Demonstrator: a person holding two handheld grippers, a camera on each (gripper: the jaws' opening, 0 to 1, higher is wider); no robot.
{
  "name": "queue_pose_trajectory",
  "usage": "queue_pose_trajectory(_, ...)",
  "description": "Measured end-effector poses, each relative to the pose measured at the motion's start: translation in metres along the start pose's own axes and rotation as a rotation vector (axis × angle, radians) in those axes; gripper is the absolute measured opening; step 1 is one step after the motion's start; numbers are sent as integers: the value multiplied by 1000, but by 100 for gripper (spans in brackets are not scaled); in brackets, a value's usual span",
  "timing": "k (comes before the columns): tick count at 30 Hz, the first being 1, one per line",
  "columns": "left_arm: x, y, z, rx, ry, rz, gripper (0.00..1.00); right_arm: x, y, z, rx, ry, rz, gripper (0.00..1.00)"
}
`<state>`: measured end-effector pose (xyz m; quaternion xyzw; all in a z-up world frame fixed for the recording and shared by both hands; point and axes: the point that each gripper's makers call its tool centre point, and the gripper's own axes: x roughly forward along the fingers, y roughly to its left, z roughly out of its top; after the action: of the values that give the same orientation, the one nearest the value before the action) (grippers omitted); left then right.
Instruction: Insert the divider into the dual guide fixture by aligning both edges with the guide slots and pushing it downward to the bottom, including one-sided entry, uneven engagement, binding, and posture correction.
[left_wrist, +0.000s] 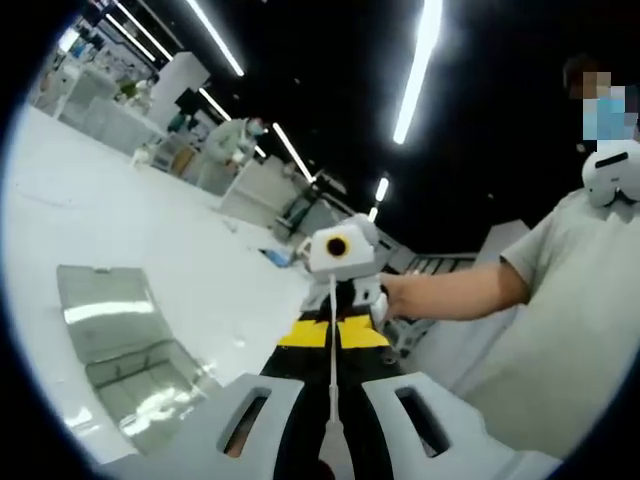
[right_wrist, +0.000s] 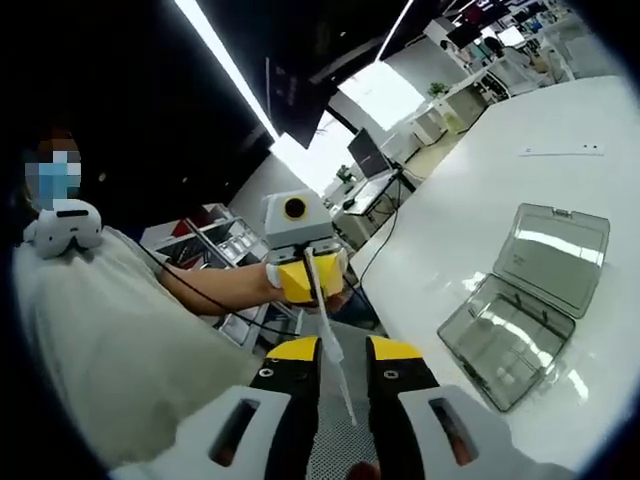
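We hold the divider (right_wrist: 335, 355), a thin, light, likely flexible strip, edge-on between both tongs: right tongs (right_wrist: 344, 362) and left tongs (left_wrist: 331, 405) clamp opposite ends, well above the open case (right_wrist: 525, 300) on the tabletop (right_wrist: 480, 190).

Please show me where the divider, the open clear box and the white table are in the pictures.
divider (right_wrist: 330, 345), right gripper view, its thin edge.
open clear box (right_wrist: 505, 345), right gripper view, its tray floor.
white table (left_wrist: 150, 230), left gripper view, a bare part.
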<state>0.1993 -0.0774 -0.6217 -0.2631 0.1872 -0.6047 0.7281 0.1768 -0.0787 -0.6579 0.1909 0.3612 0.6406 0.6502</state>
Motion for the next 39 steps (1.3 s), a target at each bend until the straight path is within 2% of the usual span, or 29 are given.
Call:
queue_pose_trajectory(9,0,-2,-1,2,-1,-10,0,3,3,-1,25,-7,26,13)
queue_pose_trajectory(19,-1,-4,-3,3,2,-11,0,6,11,-2,36,-2,60,3)
queue_pose_trajectory(25,-2,-5,-4,-1,0,-17,0,7,14,-2,45,-7,78,1)
queue_pose_trajectory(28,-3,-7,-4,-2,0,-24,0,7,16,-3,93,-7,92,1)
queue_pose_trajectory(33,-3,-8,-5,-18,-3,-32,0,8,18,-5,117,-6,96,0)
queue_pose_trajectory(39,-3,-3,-6,-14,-5,-4,0,8,14,-5,128,-4,72,0)
